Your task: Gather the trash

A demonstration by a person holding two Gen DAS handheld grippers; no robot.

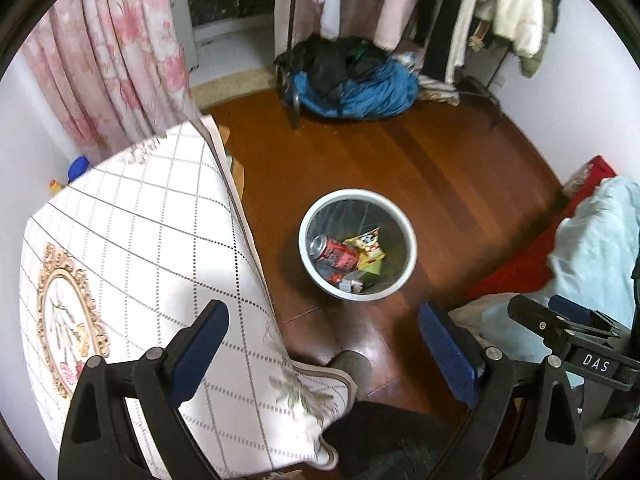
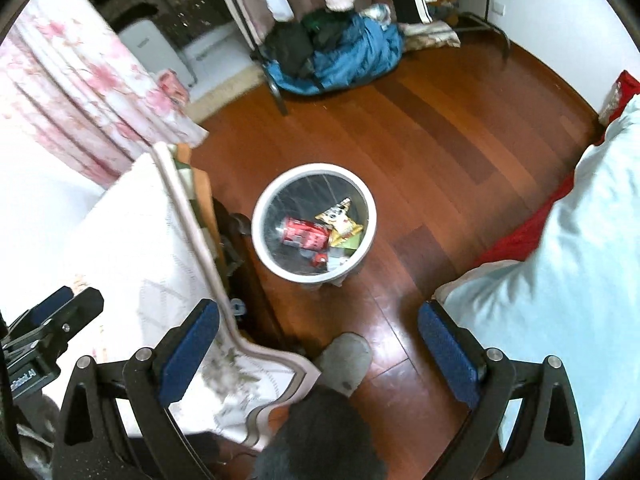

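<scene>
Trash, a can [image 1: 334, 254] and wrappers [image 1: 366, 246], lies inside the bin [image 1: 412, 240] on the floor beside the table [image 1: 140, 240]. I hold both grippers, left [image 1: 324, 344] and right [image 2: 318, 344], spread wide and empty above the bin (nothing loose visible nearby).

light: bright, even indoor | glare: glossy red-brown wooden floor [image 2: 384, 344] | blur: motion-smeared edges | distortion: strong fisheye, dark corners

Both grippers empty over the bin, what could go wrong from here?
1. The trash bin stands free on polished wood floor; a bump from the open right gripper might tip it.
2. The tablecloth overhangs beside the open left gripper; a finger could snag it.
</scene>
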